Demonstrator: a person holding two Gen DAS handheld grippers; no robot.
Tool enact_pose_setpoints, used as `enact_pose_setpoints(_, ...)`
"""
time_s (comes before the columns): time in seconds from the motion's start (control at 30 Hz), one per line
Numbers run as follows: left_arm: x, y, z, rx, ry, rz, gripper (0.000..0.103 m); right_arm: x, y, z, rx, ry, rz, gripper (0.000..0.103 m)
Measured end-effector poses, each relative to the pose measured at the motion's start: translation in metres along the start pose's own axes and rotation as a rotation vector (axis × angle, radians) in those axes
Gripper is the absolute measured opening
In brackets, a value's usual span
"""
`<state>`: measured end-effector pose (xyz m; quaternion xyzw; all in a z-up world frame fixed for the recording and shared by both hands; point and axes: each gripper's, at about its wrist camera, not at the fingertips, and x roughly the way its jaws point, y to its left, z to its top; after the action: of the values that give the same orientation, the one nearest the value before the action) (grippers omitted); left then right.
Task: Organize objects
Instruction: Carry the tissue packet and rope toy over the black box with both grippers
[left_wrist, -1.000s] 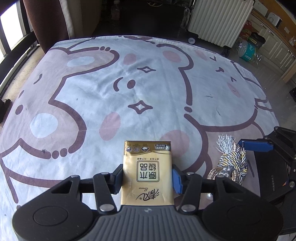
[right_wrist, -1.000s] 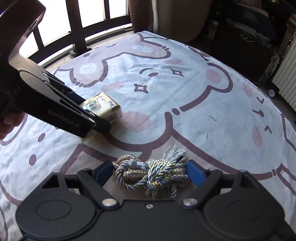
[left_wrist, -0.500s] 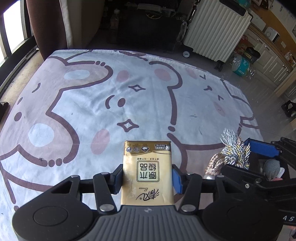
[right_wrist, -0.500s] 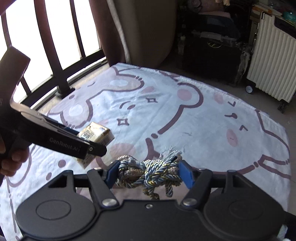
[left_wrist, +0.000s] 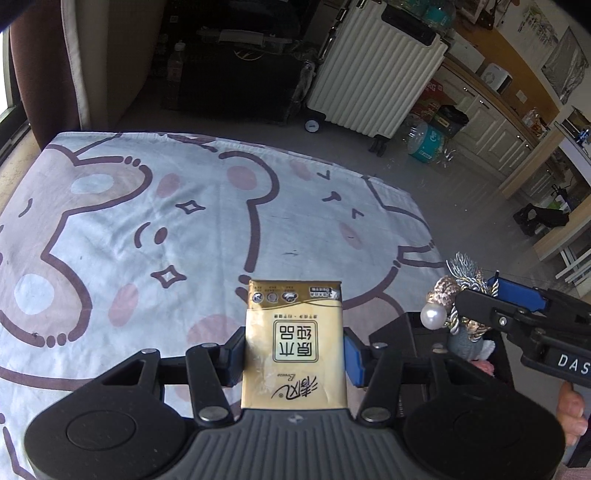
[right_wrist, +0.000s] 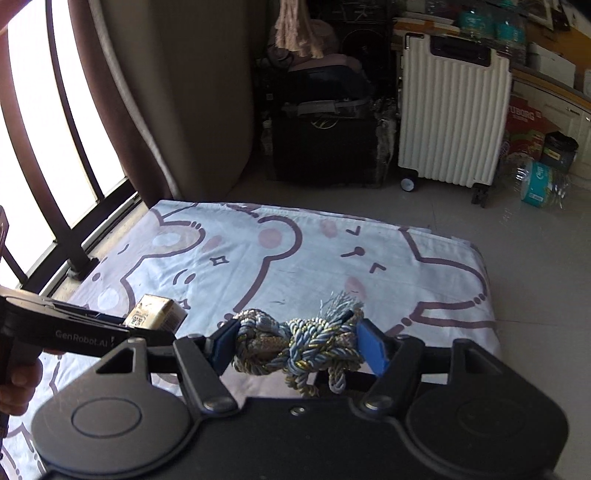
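Higher above the bear sheet (left_wrist: 147, 221) than a second ago, with more of the room and the white suitcase (left_wrist: 376, 70) in view. Lifted off the sheet since then: the rope knot (right_wrist: 291, 347), flat on the cloth before. Squeezed in a bit tighter on that knot just now by the right gripper (right_wrist: 297, 349). Same hold as before on the gold tissue pack (left_wrist: 295, 325) in the left gripper (left_wrist: 294, 355). Brought closer together too, with the right gripper now just beside the left one in the left view. Hard to tell what sits under the rope there: a dark boxy thing (left_wrist: 402, 332), a grey fuzzy lump (left_wrist: 465, 341) and a bit of pink, all partly hidden behind the right gripper. Cut off at the picture edge: the right hand (left_wrist: 570, 413) on its handle, and the left hand (right_wrist: 18, 380) in the other view. Only one corner of the pack seen from the right view, poking out behind the black arm of the left gripper. Left fingers (left_wrist: 352, 356): partly closed, pressed on both long sides of the pack, up in the air over the sheet, print upside down. Right fingers (right_wrist: 373, 350): wider apart, clamped on the two ends of the blue and gold knot, also up off the sheet, with frayed threads sticking up and loose ends hanging down. A white pearl (left_wrist: 431, 316) on the rope bundle, seen from the left view
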<state>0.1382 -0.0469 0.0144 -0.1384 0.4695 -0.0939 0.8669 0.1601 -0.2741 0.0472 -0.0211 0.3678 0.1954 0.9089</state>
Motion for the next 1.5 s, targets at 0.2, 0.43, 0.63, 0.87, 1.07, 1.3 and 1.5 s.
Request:
enact_pose_setpoints(0.2,0.001,-0.023,-0.004,0.006,0.008,-0.088,0.053,-0.013,-0.039,-0.012,0.138,-0.013,0.007,0.07)
enact_pose_setpoints(0.43,0.012,-0.054,-0.011,0.019,0.031,-0.17,0.053,-0.005,-0.065,-0.03,0.228,0.024,-0.006,0.07)
enact_pose_setpoints(0.63,0.026,-0.081,-0.017,0.042,0.056,-0.208,0.053,-0.002,-0.091,-0.042,0.334,0.029,-0.036,0.07)
enact_pose_setpoints(0.87,0.046,-0.116,-0.017,0.088,0.045,-0.187,0.053,-0.016,-0.113,-0.045,0.407,-0.003,-0.061,0.07)
enact_pose_setpoints(1.07,0.068,-0.132,-0.024,0.092,0.053,-0.133,0.053,-0.019,-0.128,-0.051,0.474,-0.005,-0.096,0.07)
enact_pose_setpoints(1.3,0.08,-0.131,-0.031,0.08,0.025,-0.084,0.053,-0.016,-0.128,-0.057,0.492,0.003,-0.068,0.07)
enact_pose_setpoints(1.5,0.076,-0.139,-0.04,0.141,-0.003,-0.074,0.061,-0.01,-0.129,-0.061,0.554,0.013,-0.005,0.07)
